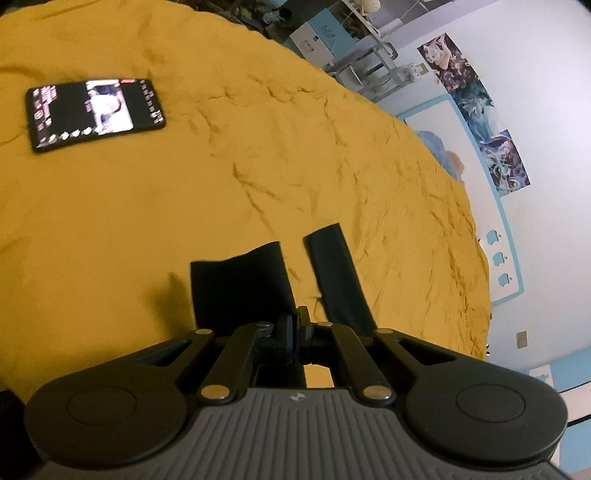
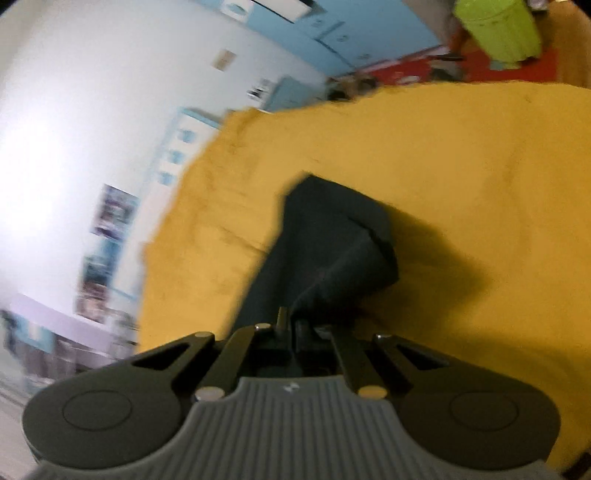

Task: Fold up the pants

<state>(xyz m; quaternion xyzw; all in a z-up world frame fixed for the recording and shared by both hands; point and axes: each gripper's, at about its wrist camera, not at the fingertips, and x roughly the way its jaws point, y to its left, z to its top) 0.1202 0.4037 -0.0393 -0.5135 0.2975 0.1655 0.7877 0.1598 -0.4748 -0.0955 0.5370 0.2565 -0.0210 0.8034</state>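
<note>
Left wrist view: the left gripper (image 1: 293,325) has its jaws closed together, pinching dark cloth of the pants (image 1: 236,288). Two dark strips of the pants run forward from the jaws over the yellow bedspread (image 1: 258,166), one on each side of the gripper, with a yellow gap between them. Beyond the pants, far to the left, a phone (image 1: 94,112) lies flat on the bedspread with its screen lit. Past the bedspread's far edge stands a white wall bearing posters (image 1: 476,122).

Right wrist view (blurred): the right gripper (image 2: 291,326) has its jaws closed on the pants (image 2: 325,236), which stretch forward from the jaws as a dark, folded band resting on the bedspread (image 2: 461,155). Its far end shows a doubled-over corner. Beyond the bedspread lie a red mat (image 2: 413,70) and a green bin (image 2: 498,29); the wall is to the left.
</note>
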